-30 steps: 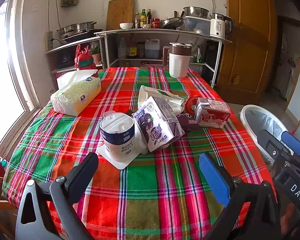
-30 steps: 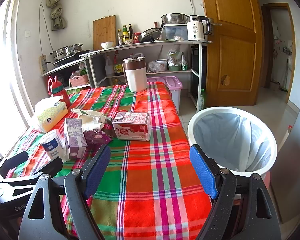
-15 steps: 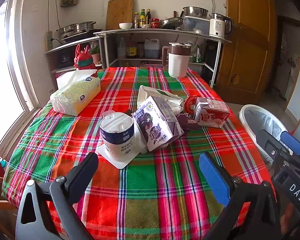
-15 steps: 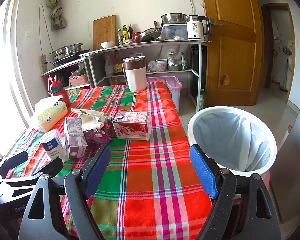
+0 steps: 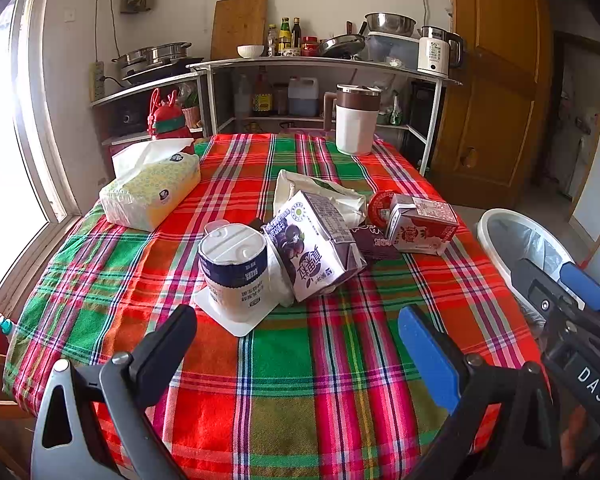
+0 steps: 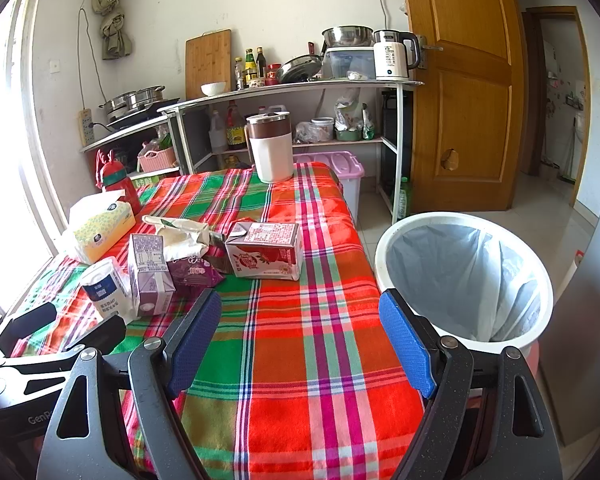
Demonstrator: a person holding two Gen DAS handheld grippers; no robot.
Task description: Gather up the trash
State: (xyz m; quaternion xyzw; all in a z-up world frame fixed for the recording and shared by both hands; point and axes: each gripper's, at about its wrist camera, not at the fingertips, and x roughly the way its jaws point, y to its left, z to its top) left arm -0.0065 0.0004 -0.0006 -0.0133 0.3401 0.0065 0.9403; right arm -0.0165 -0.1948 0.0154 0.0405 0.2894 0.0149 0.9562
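Trash lies mid-table on the plaid cloth: an upturned white-and-blue yogurt cup (image 5: 236, 272), a purple drink carton (image 5: 316, 244), a red-and-white carton (image 5: 420, 228), a crumpled white bag (image 5: 320, 192), a dark purple wrapper (image 5: 374, 242) and a red lid (image 5: 380, 208). They also show in the right wrist view: cup (image 6: 104, 290), purple carton (image 6: 150, 272), red carton (image 6: 266, 254). My left gripper (image 5: 296, 344) is open and empty, short of the cup. My right gripper (image 6: 300, 332) is open and empty over the table's near part. A white bin (image 6: 464, 276) with a clear liner stands right of the table.
A tissue pack (image 5: 152, 192) lies at the table's left and a white-and-brown jug (image 5: 356, 120) at its far end. Shelves with pots, bottles and a kettle (image 6: 392, 56) stand behind. A window is at the left, a wooden door (image 6: 468, 92) at the right.
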